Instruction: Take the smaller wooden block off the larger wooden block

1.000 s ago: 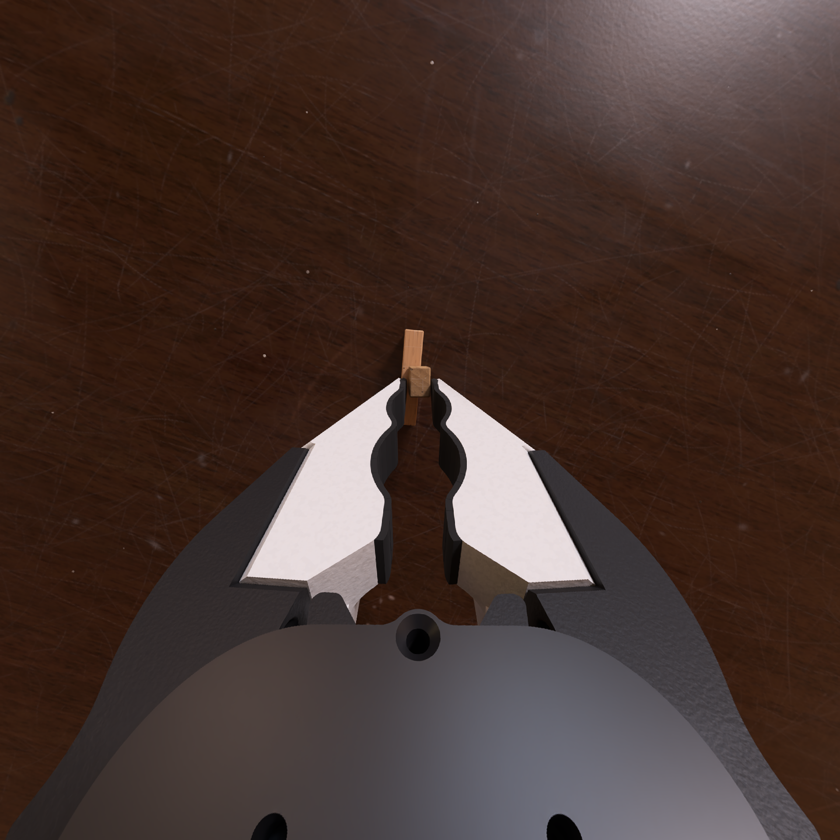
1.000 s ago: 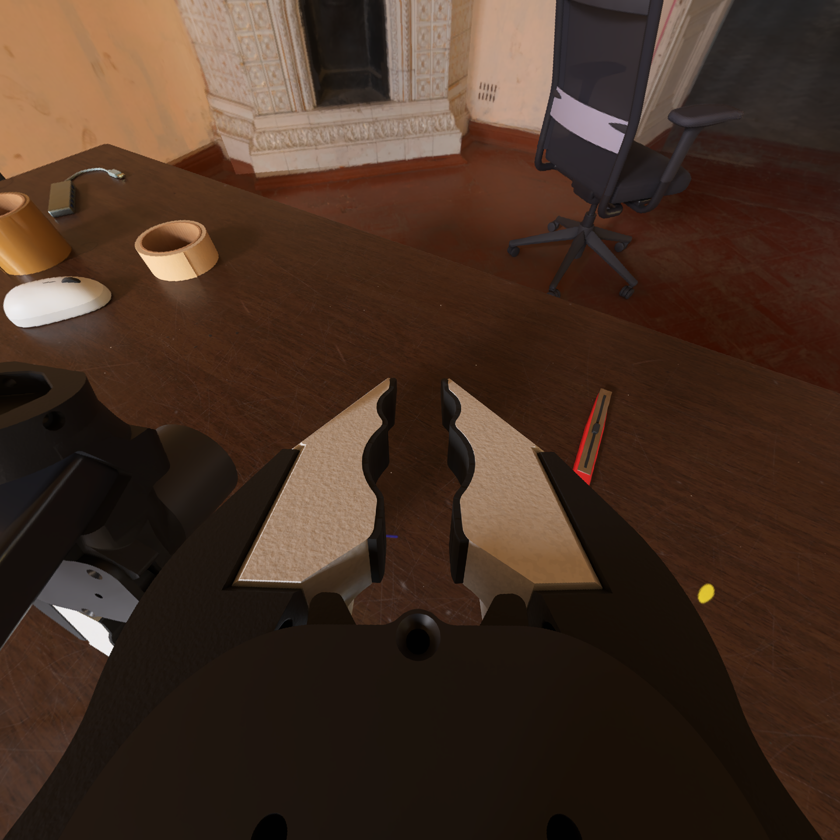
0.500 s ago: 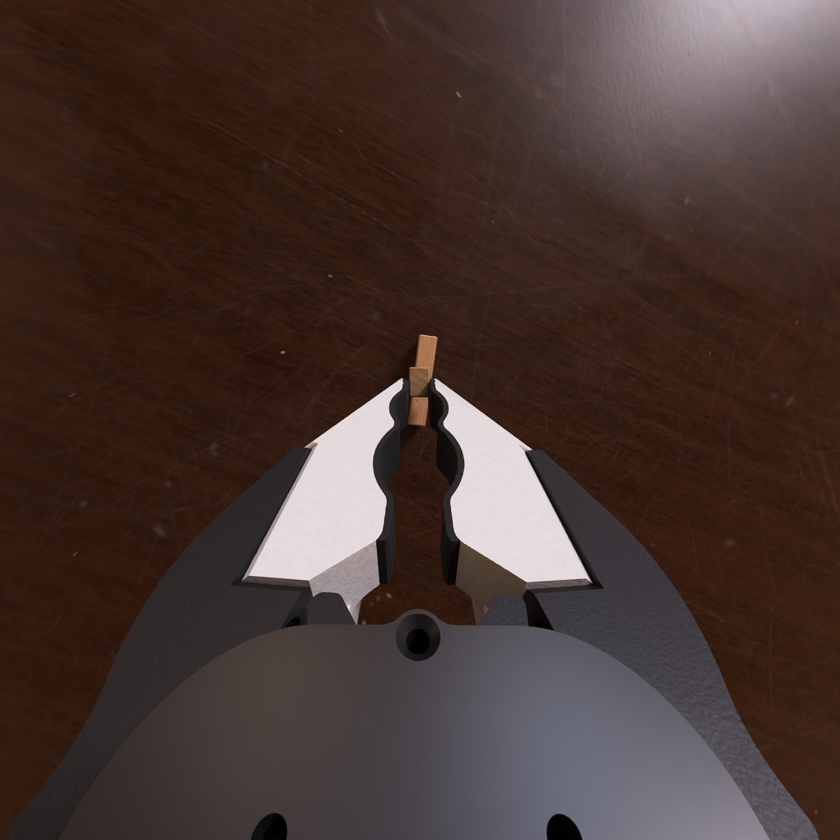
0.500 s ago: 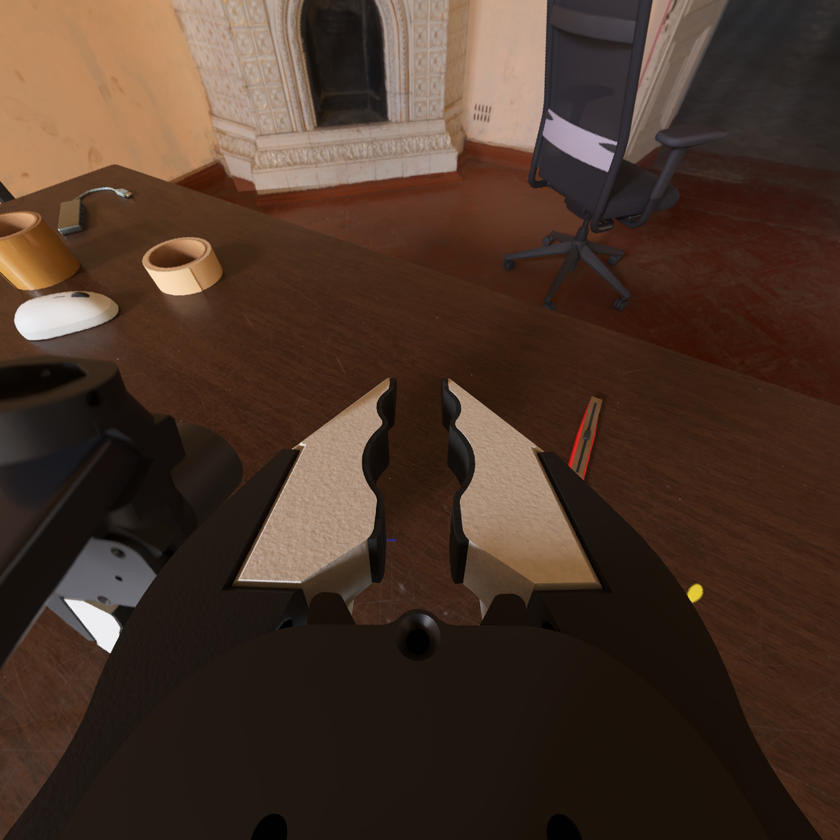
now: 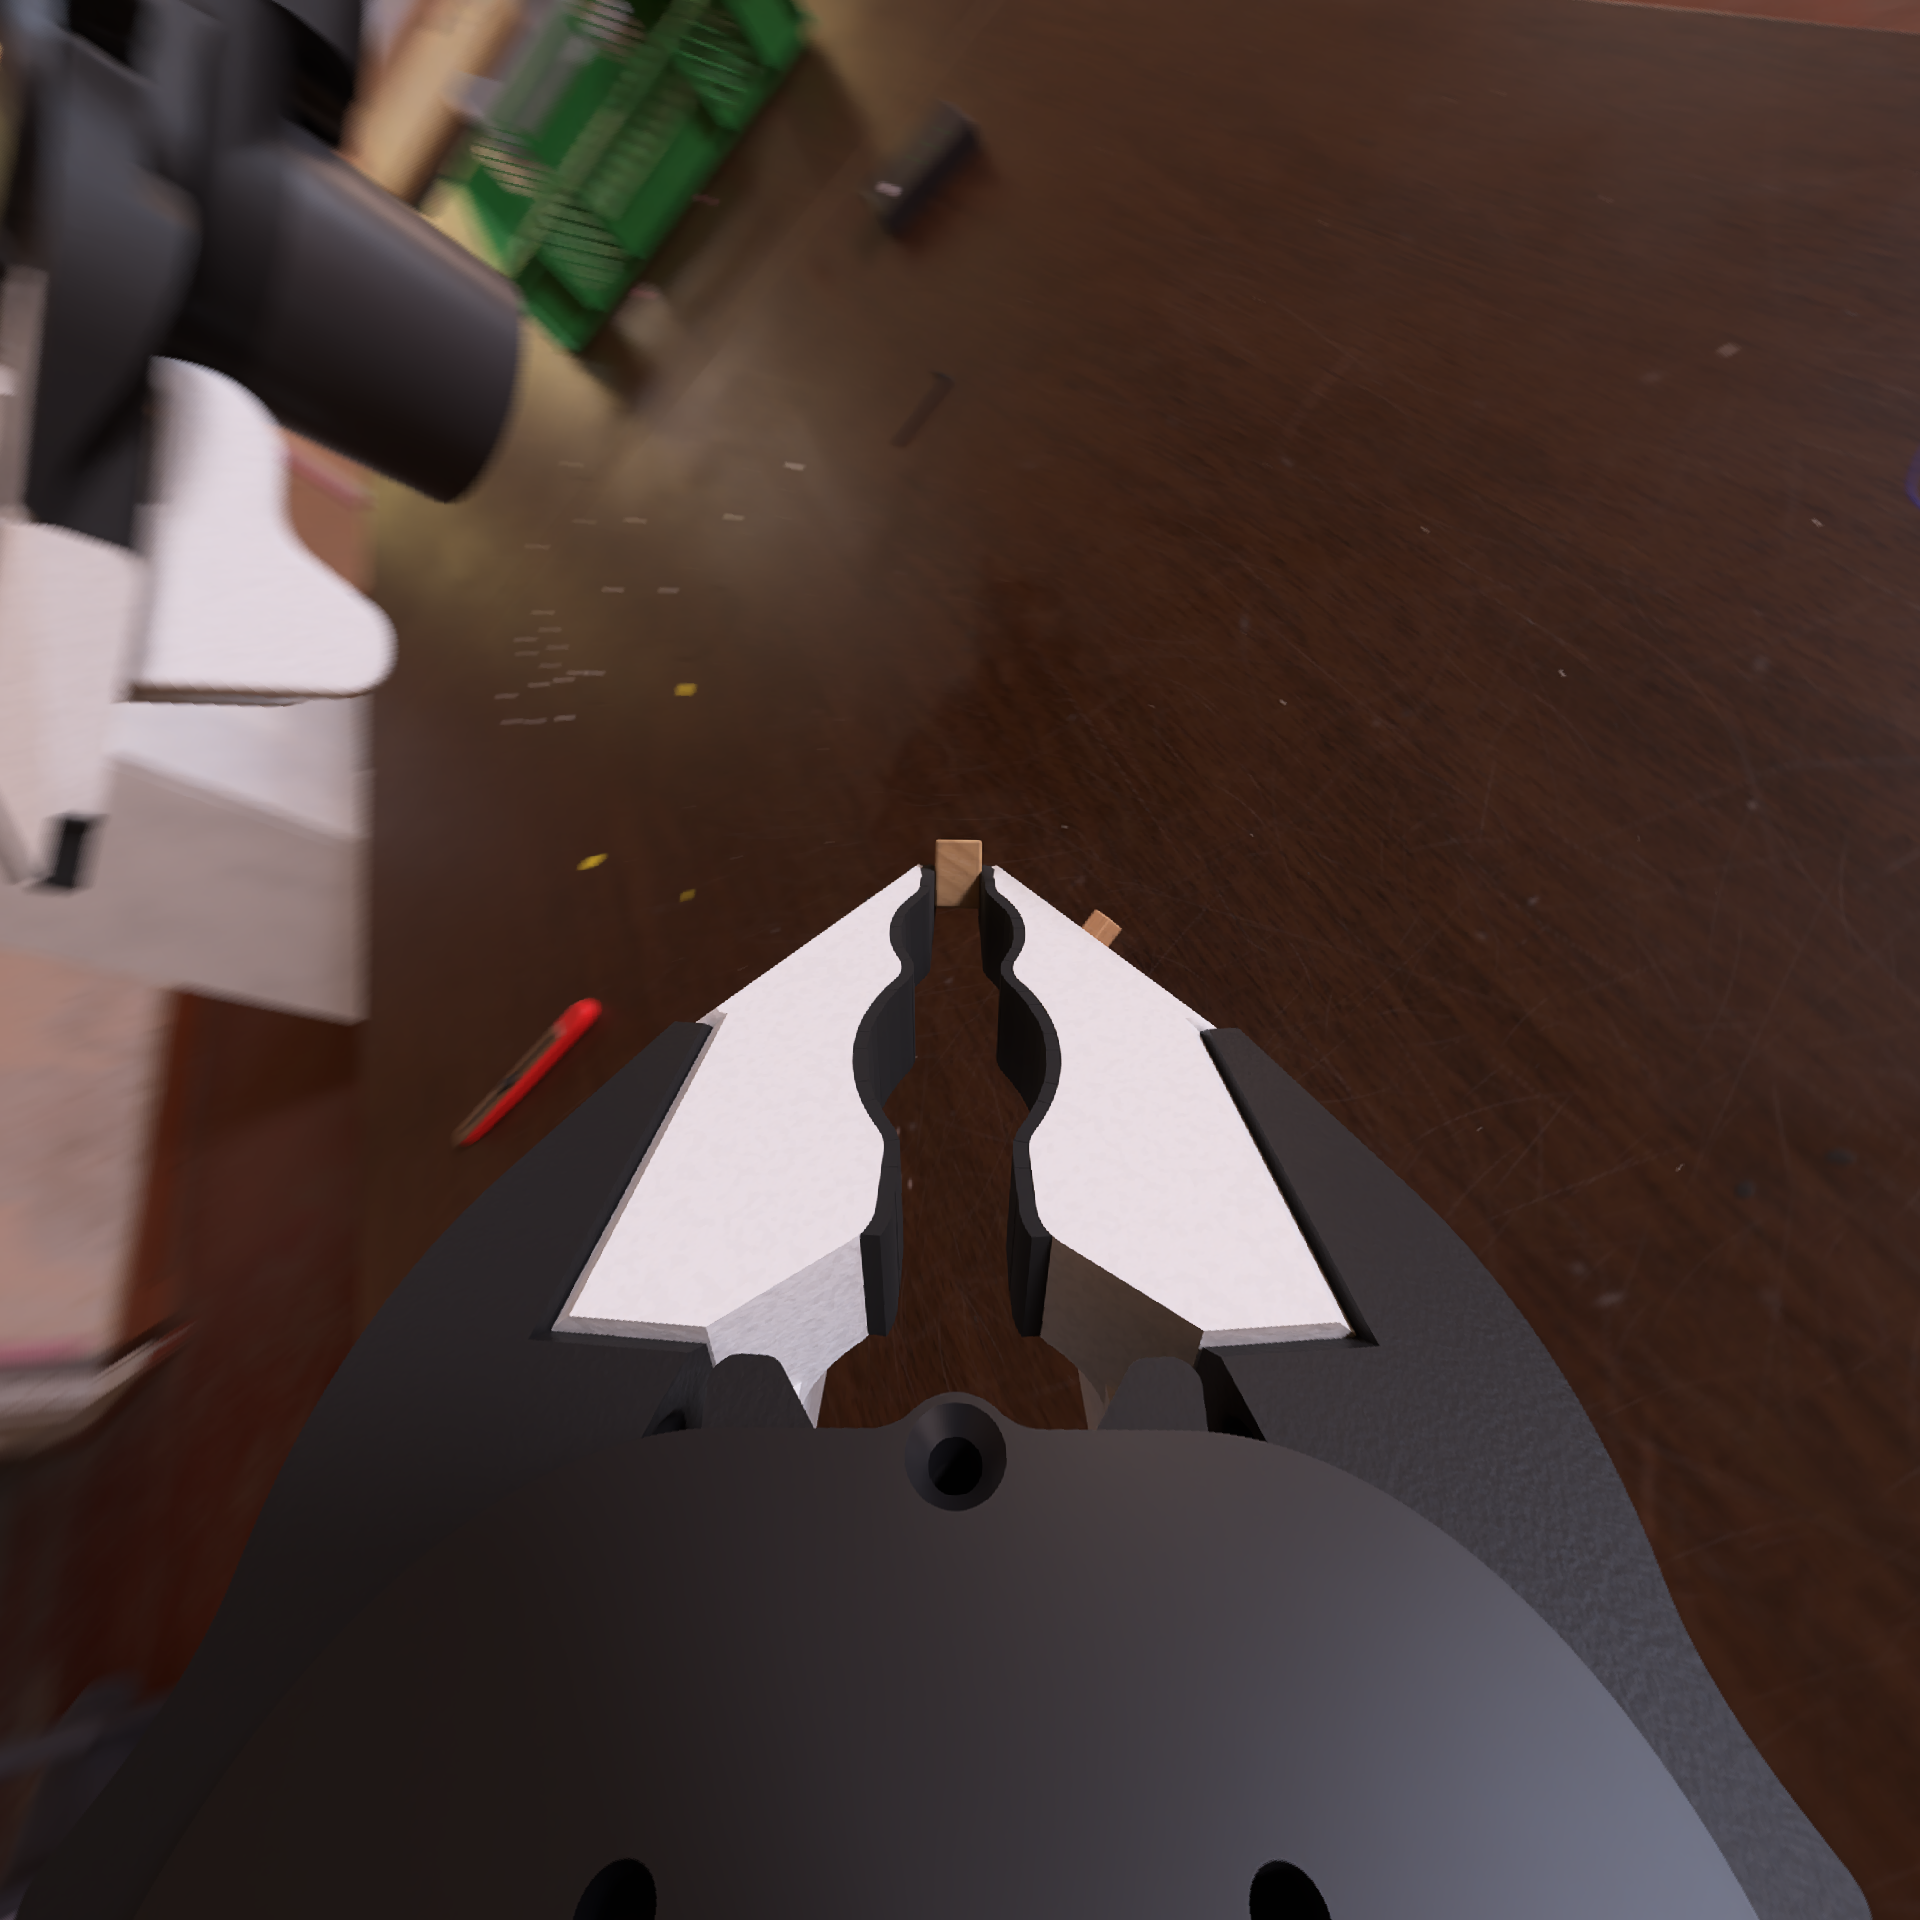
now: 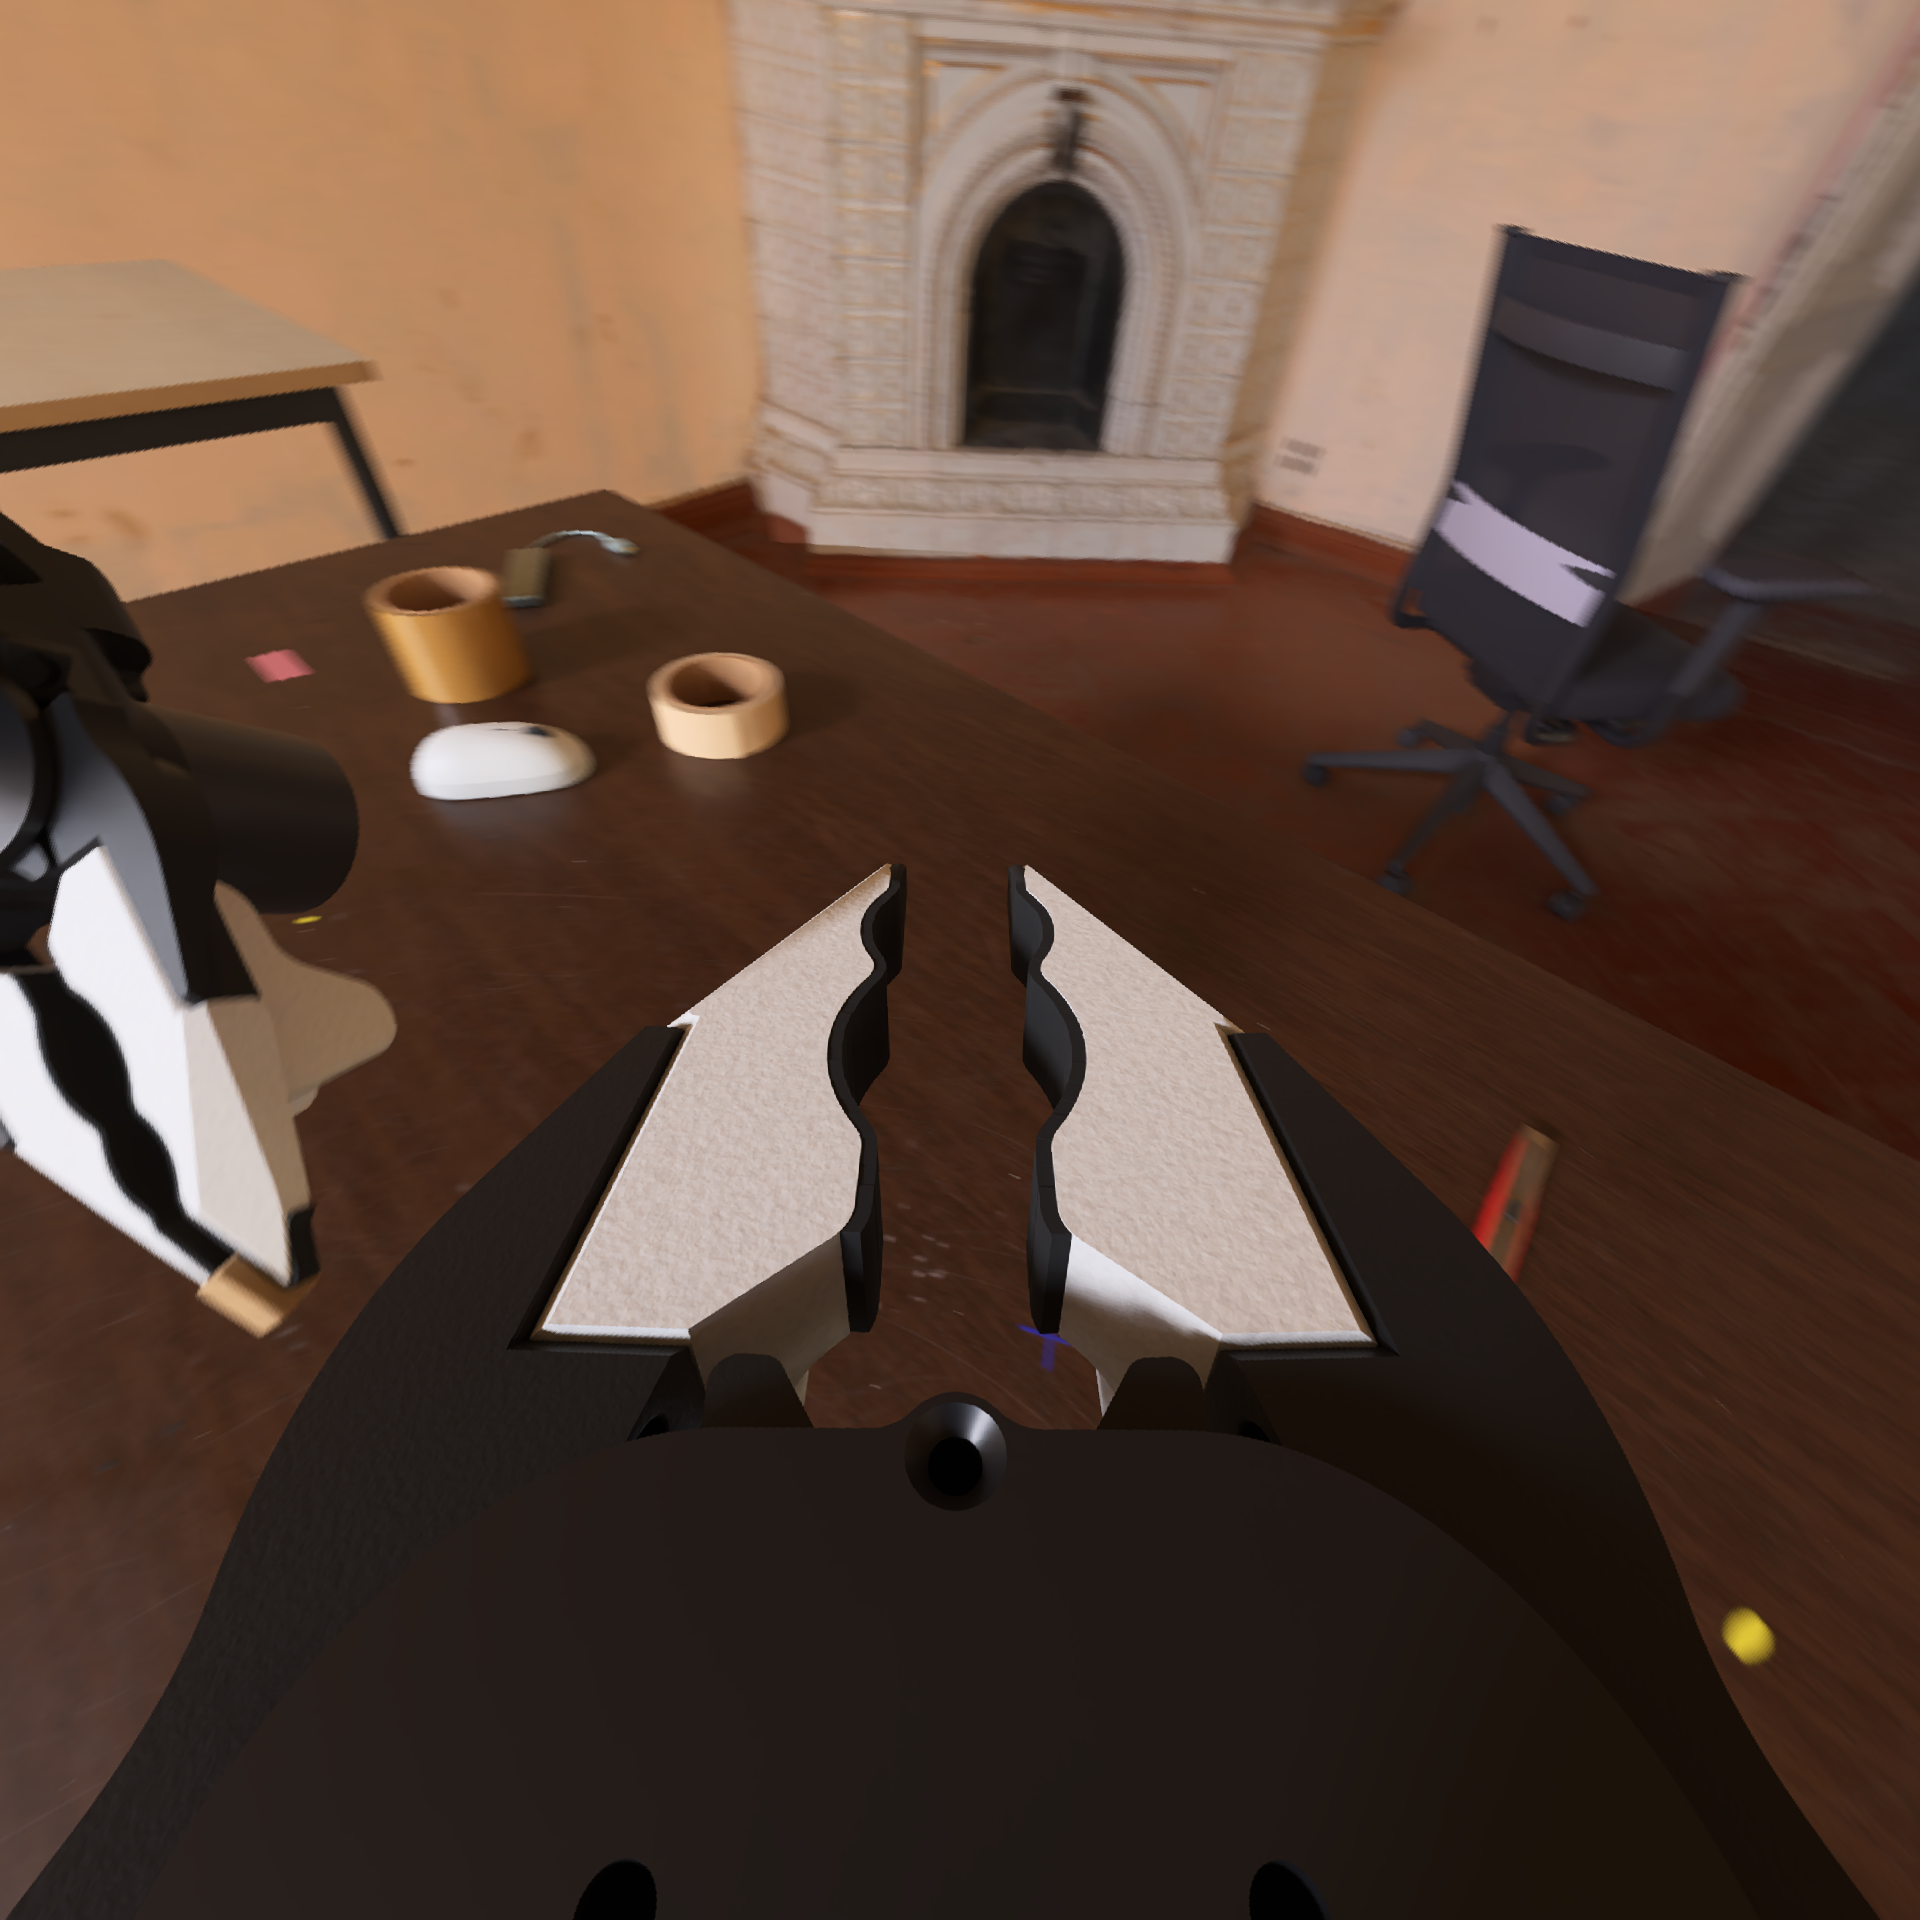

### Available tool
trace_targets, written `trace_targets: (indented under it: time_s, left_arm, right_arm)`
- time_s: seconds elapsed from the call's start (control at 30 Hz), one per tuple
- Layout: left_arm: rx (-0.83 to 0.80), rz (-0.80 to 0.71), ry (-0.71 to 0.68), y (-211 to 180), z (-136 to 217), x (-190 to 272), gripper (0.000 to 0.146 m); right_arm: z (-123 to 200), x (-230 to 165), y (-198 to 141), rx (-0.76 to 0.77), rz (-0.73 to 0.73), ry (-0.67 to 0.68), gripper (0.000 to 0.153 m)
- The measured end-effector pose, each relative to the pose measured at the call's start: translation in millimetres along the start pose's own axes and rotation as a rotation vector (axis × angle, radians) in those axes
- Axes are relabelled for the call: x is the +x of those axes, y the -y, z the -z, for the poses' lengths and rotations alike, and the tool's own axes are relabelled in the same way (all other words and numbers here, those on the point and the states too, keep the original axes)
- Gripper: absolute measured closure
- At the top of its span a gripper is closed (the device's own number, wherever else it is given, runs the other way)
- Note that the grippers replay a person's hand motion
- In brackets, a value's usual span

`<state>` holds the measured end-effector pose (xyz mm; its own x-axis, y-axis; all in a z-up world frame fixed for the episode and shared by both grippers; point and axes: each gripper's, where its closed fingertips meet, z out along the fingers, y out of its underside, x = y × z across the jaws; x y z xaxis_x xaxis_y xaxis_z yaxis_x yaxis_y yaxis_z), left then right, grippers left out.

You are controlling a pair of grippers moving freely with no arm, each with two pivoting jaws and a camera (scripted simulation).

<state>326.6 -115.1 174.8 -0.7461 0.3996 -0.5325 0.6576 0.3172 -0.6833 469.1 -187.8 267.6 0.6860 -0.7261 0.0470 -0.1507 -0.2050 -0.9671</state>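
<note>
My left gripper (image 5: 957, 883) is shut on the smaller wooden block (image 5: 957, 871), a light tan cube pinched at the fingertips above the dark wooden table (image 5: 1455, 727). A corner of the larger wooden block (image 5: 1101, 927) shows just past my right-hand finger, apart from the small one and mostly hidden. In the right wrist view the left gripper (image 6: 244, 1273) hangs at the left with the block (image 6: 249, 1304) at its tip. My right gripper (image 6: 956, 894) is open and empty above the table. Its fingers (image 5: 260, 634) show blurred at the left of the left wrist view.
A red utility knife (image 5: 530, 1070) lies on the table, also in the right wrist view (image 6: 1512, 1195). Two tape rolls (image 6: 447, 634) (image 6: 717, 701) and a white mouse (image 6: 499, 758) lie far left. A green crate (image 5: 623, 156) is beyond. An office chair (image 6: 1558, 623) stands past the table edge.
My left gripper has risen and swung with the small block, which is now off the larger block. The right gripper has tilted up and stays open.
</note>
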Motion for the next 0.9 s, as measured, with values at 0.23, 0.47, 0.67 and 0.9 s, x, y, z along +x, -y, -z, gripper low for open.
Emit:
trace_targets:
  time_s: [0.23, 0.47, 0.67, 0.9]
  left_arm:
    - [0.01, 0.051, 0.536, -4, 93, 60, 0.139]
    - [-0.097, 0.122, 0.793, -52, 159, 144, 0.139]
    - [-0.077, 0.117, 0.812, -82, 182, 156, 0.139]
    - [-0.012, 0.018, 0.745, -94, 165, 130, 0.139]
  right_arm:
    - [-17, -150, 6, -0.012, 0.048, 0.448, 0.132]
    - [-48, -279, -64, -0.171, 0.134, 0.671, 0.131]
    - [-84, -303, -86, -0.1, 0.187, 0.648, 0.129]
    - [-93, -310, -73, -0.051, 0.254, 0.505, 0.133]
